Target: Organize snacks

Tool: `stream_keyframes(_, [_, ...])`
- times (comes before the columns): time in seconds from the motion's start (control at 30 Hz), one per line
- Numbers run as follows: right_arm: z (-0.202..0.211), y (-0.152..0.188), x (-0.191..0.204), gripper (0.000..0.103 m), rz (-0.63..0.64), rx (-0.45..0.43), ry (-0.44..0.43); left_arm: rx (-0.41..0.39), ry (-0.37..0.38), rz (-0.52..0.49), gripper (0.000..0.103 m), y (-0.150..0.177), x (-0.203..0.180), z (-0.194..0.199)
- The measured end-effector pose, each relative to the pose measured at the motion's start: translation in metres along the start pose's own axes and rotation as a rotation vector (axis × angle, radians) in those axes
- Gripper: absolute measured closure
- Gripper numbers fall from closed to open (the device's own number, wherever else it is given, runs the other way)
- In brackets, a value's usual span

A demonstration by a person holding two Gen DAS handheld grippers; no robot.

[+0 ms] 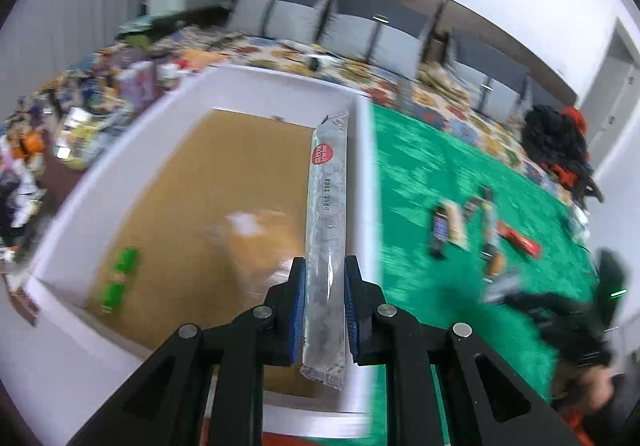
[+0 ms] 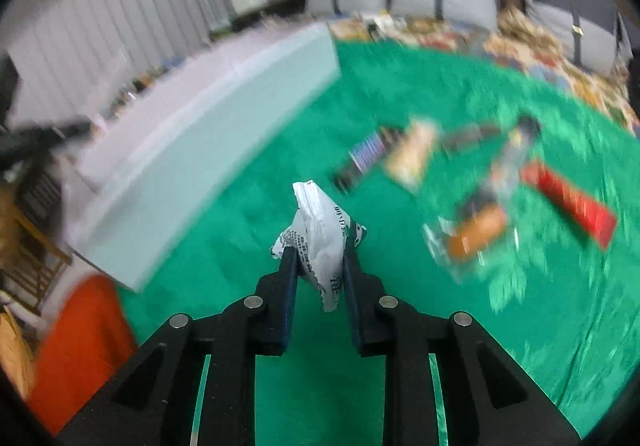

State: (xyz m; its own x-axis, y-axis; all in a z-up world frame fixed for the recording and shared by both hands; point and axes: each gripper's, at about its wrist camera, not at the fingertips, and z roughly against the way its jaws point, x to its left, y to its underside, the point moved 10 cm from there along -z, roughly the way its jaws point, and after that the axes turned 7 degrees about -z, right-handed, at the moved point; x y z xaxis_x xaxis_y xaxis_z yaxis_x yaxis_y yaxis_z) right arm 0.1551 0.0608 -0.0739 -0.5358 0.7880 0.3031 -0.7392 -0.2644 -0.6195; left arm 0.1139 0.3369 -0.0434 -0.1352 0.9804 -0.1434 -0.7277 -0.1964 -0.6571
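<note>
Green cloth (image 1: 440, 174) is covering the table beside a white box (image 1: 362, 174) with a brown cardboard floor, and grey-panelled walls and a patterned, cluttered surface are running behind, all smeared by motion. Seen from the left wrist, the left gripper (image 1: 325, 266) is pinching a long silvery stick pack (image 1: 326, 206) between its blue pads; the pack's long axis is running straight away from the camera, its far end with a red round label lying against the box's right wall, its near end hanging below the jaws. Two small green packets (image 1: 120, 278) and a blurred orange-and-white item (image 1: 256, 238) are lying on the box floor, while several snack bars (image 1: 472, 230) are resting well apart on the cloth. From the right wrist, the right gripper (image 2: 318, 258) is squeezing a crumpled white wrapper (image 2: 320, 234) that is pointing up and away over the green cloth, with the box's outer wall to its left and scattered snacks, including a red bar (image 2: 572, 202), to its right.
</note>
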Motion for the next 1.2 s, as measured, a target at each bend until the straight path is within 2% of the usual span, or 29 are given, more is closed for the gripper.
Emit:
stream_keyframes(0.17, [0.019, -0.067, 0.086, 0.08, 0.027, -0.078, -0.177, 0.024, -0.11, 0.031, 0.086, 0.001, 0.064, 0.002])
stream_keyframes(0.27, [0.01, -0.088, 0.151, 0.074, 0.039, -0.061, -0.293, 0.061, -0.176, 0.009, 0.083, 0.006, 0.08, -0.008])
stream_keyframes(0.3, [0.001, -0.09, 0.169, 0.055, 0.036, -0.034, -0.325, 0.072, -0.223, 0.007, 0.074, 0.008, 0.09, -0.01])
stream_keyframes(0.33, [-0.01, -0.087, 0.187, 0.027, 0.03, 0.02, -0.372, 0.083, -0.252, 0.011, 0.062, 0.011, 0.097, -0.012])
stream_keyframes(0.37, [-0.02, -0.084, 0.201, 0.027, 0.022, 0.065, -0.409, 0.08, -0.275, 0.019, 0.032, 0.013, 0.103, -0.012])
stream_keyframes(0.4, [-0.023, -0.08, 0.208, 0.028, 0.023, 0.077, -0.418, 0.06, -0.292, 0.028, 0.015, 0.012, 0.107, -0.009])
stream_keyframes(0.47, [-0.023, -0.07, 0.206, 0.028, 0.039, 0.07, -0.404, 0.021, -0.31, 0.045, 0.014, 0.014, 0.113, -0.001])
stream_keyframes(0.53, [-0.023, -0.057, 0.184, 0.028, 0.04, 0.051, -0.356, 0.016, -0.304, 0.055, 0.014, 0.017, 0.112, 0.003])
stream_keyframes(0.6, [-0.025, -0.037, 0.144, 0.027, 0.041, 0.034, -0.247, -0.01, -0.302, 0.045, 0.015, 0.016, 0.102, 0.007])
stream_keyframes(0.7, [-0.026, 0.003, 0.065, 0.028, 0.034, 0.024, -0.051, -0.069, -0.221, -0.015, 0.014, 0.005, 0.058, 0.008])
stream_keyframes(0.73, [-0.024, 0.017, 0.035, 0.028, 0.026, 0.027, 0.01, -0.091, -0.187, -0.059, 0.014, 0.0, 0.034, 0.007])
stream_keyframes(0.87, [0.001, 0.068, -0.081, 0.028, -0.06, 0.038, 0.222, -0.139, -0.134, -0.23, 0.014, -0.009, -0.043, -0.005])
stream_keyframes(0.93, [0.023, 0.083, -0.131, 0.028, -0.116, 0.022, 0.306, -0.124, -0.151, -0.29, 0.014, -0.01, -0.065, -0.019])
stream_keyframes(1.03, [0.058, 0.093, -0.2, 0.028, -0.201, -0.014, 0.429, -0.051, -0.192, -0.34, 0.014, -0.001, -0.087, -0.05])
stream_keyframes(1.1, [0.076, 0.097, -0.222, 0.028, -0.245, -0.028, 0.472, 0.0, -0.216, -0.364, 0.015, 0.009, -0.095, -0.063])
stream_keyframes(1.2, [0.092, 0.106, -0.25, 0.028, -0.311, -0.048, 0.505, 0.004, -0.265, -0.429, 0.015, 0.019, -0.103, -0.06])
